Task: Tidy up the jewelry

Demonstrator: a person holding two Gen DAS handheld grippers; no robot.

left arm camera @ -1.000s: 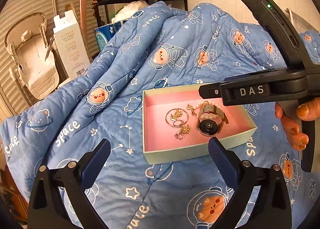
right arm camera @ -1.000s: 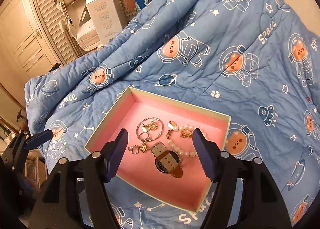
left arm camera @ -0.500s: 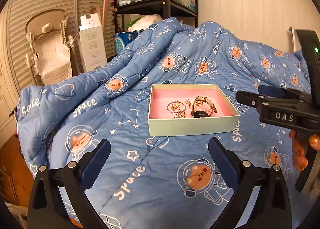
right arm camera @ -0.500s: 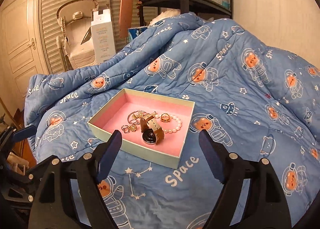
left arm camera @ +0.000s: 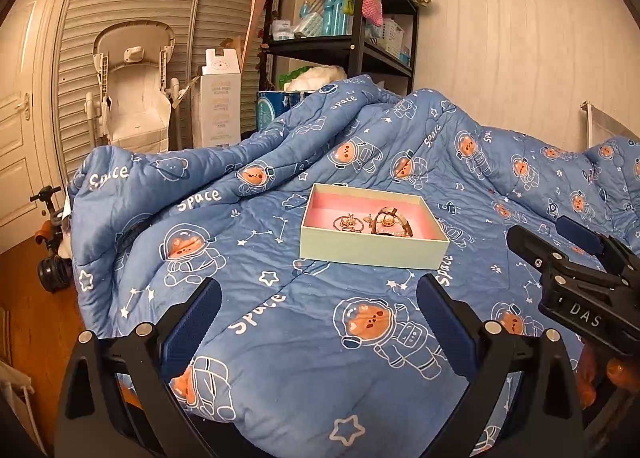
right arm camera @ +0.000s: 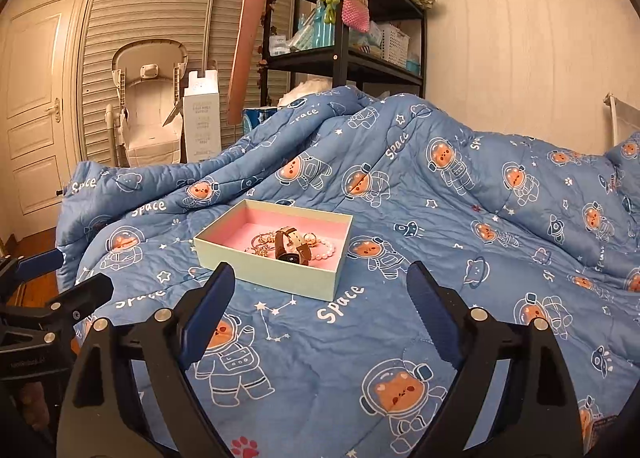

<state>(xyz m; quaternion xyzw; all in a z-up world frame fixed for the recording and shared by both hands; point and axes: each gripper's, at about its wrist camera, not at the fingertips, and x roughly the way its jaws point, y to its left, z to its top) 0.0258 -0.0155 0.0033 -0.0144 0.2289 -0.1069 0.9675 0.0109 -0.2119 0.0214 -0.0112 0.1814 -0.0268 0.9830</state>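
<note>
A pale green box (left arm camera: 372,252) with a pink lining sits on the blue quilt. Inside it lie gold rings (left arm camera: 348,222) and a brown-strapped watch (left arm camera: 390,221). In the right wrist view the box (right arm camera: 280,278) also holds a pearl bracelet (right arm camera: 326,252) beside the watch (right arm camera: 292,244). My left gripper (left arm camera: 319,290) is open and empty, well short of the box. My right gripper (right arm camera: 320,278) hovers in front of the box with its jaws opening and nothing between them. Each gripper shows in the other's view: the right gripper (left arm camera: 542,232) at the right edge, the left gripper (right arm camera: 78,272) at the left edge.
The blue space-print quilt (right arm camera: 440,217) covers the bed and rises in folds behind the box. Behind the bed stand a black shelf (left arm camera: 356,45), a white carton (left arm camera: 218,105) and a folded high chair (left arm camera: 132,85). Wooden floor (left arm camera: 28,298) lies to the left.
Both grippers have drawn back from the box, which now looks smaller and farther off. The right gripper's jaws have spread wider. The jewelry stays in the box.
</note>
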